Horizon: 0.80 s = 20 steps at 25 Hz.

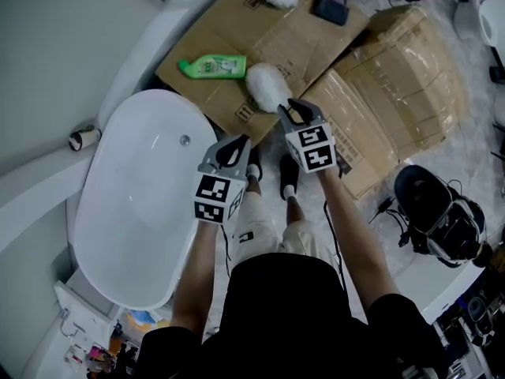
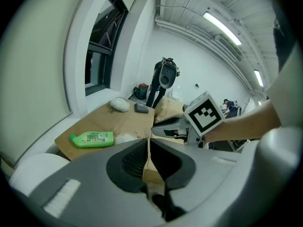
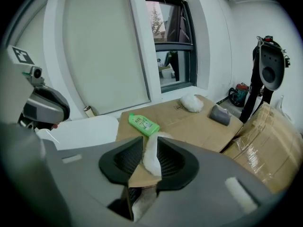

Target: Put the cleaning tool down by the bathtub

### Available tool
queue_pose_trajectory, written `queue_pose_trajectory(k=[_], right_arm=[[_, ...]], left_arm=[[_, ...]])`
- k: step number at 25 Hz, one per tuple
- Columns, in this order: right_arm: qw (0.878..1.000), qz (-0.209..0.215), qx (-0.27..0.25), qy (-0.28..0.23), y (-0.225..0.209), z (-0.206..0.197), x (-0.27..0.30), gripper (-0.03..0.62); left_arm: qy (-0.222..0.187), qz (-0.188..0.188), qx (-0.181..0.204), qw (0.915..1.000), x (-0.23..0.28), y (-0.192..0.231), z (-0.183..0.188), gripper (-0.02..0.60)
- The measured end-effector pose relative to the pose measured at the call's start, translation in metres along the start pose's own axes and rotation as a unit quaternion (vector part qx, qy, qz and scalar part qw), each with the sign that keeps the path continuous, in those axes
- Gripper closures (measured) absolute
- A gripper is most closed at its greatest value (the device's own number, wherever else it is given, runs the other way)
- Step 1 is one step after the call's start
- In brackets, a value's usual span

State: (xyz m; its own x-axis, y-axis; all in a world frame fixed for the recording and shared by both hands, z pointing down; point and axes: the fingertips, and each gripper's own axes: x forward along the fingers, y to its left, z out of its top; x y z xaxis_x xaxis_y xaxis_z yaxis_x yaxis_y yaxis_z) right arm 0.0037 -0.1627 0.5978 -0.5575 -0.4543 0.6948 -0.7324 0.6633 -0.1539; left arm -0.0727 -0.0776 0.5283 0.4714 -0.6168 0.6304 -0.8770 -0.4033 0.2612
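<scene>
Fluffy white cleaning pad (image 1: 265, 84) clamped in my right tongs (image 1: 293, 112), over flattened cardboard (image 1: 237, 14) beside green bottle (image 1: 213, 67). Bathtub (image 1: 134, 212) lies to left. Left tongs (image 1: 234, 147) closed together, empty, nearer tub.

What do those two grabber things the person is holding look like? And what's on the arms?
Both are grey plastic and narrow to a pointed nose. The left gripper and the right gripper each carry a white cube printed with black square markers. Inside the jaws sit black ribbed pads. The person wears short black sleeves, and the arms are bare below them.
</scene>
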Motion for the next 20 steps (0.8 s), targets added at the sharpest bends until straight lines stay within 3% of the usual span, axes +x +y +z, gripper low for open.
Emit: queue_pose_trajectory(k=[20], right_arm=[[0.997,0.037,-0.030,-0.064,0.038,0.013,-0.134,0.511]], left_arm=[[-0.059,0.052,-0.016,0.9968,-0.050,-0.066,0.019,0.569]])
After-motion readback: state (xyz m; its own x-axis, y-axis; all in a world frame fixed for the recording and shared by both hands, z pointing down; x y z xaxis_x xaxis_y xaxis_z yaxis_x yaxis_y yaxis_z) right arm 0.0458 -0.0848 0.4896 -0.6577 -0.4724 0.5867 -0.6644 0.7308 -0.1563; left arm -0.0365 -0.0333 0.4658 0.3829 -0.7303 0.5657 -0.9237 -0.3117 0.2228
